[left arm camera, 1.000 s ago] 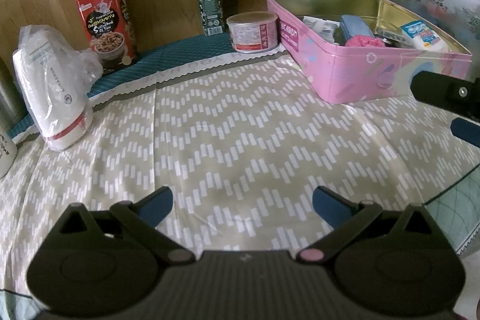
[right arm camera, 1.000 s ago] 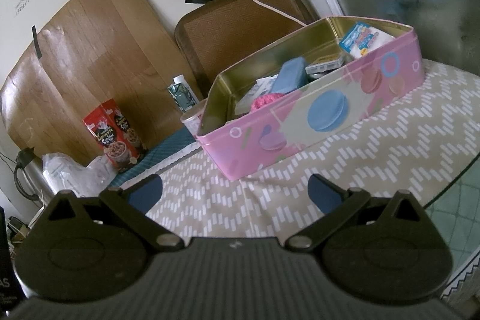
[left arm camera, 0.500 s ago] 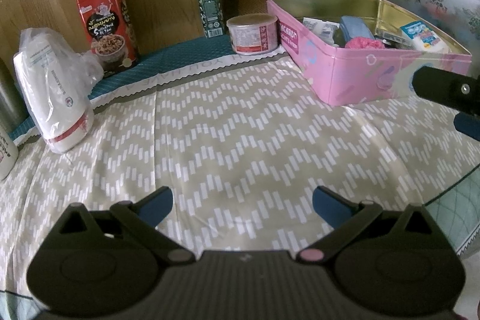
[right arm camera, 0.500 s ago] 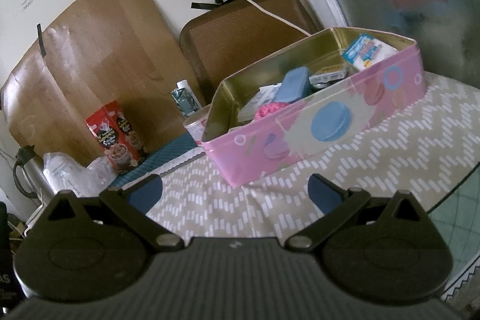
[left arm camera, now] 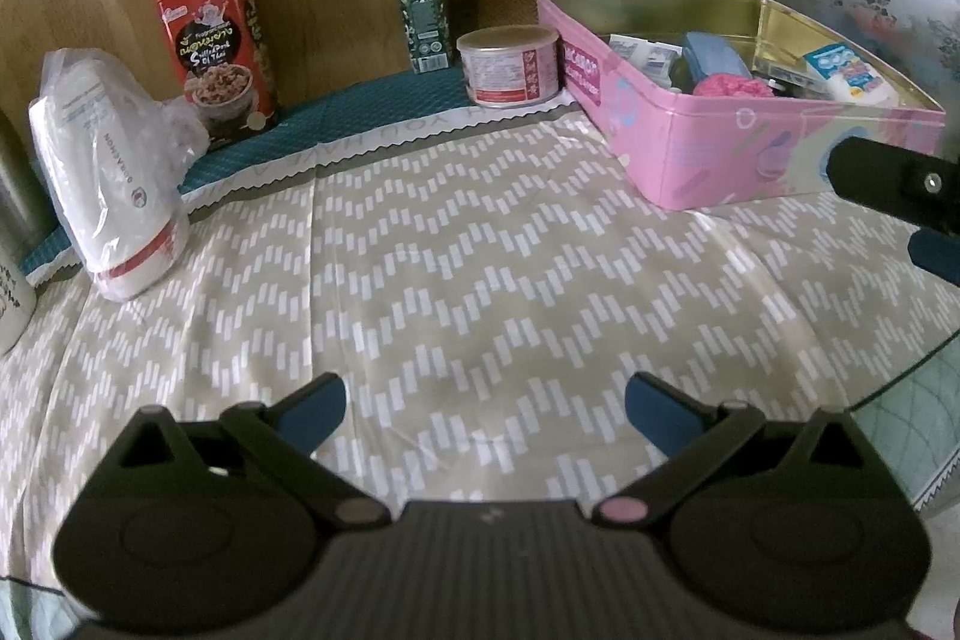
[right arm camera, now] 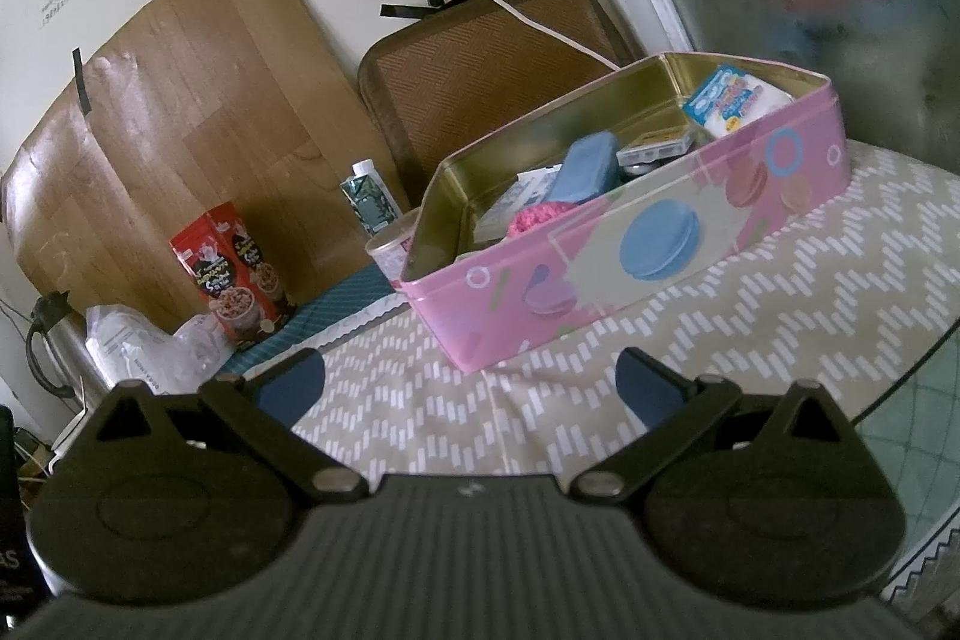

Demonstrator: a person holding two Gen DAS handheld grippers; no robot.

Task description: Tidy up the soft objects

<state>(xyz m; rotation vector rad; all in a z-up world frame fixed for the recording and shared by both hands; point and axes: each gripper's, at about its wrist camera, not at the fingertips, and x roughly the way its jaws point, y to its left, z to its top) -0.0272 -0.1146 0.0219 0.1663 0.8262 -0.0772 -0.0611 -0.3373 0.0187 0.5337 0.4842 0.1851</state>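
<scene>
A pink tin box [left arm camera: 708, 160] [right arm camera: 600, 280] stands open at the back right of the table. Inside lie a pink knitted soft thing [left arm camera: 733, 86] [right arm camera: 537, 218], a blue pouch [left arm camera: 714, 53] [right arm camera: 585, 167], a white tissue pack [left arm camera: 846, 73] [right arm camera: 735, 98] and small packets. My left gripper [left arm camera: 485, 403] is open low over the patterned cloth, with nothing between its fingers. My right gripper [right arm camera: 469, 388] is open too, short of the tin's near corner; part of it shows at the right edge of the left wrist view [left arm camera: 900, 187].
Along the back stand a red snack box [left arm camera: 216, 52], a green carton [left arm camera: 425, 17] and a round tub [left arm camera: 509, 65]. A bagged white roll [left arm camera: 108, 178] leans at the left. The table edge [left arm camera: 900, 376] curves away at the right.
The right gripper has drawn back and lowered a little, so the tin sits lower in its view. The left gripper has hardly moved. Both stay open.
</scene>
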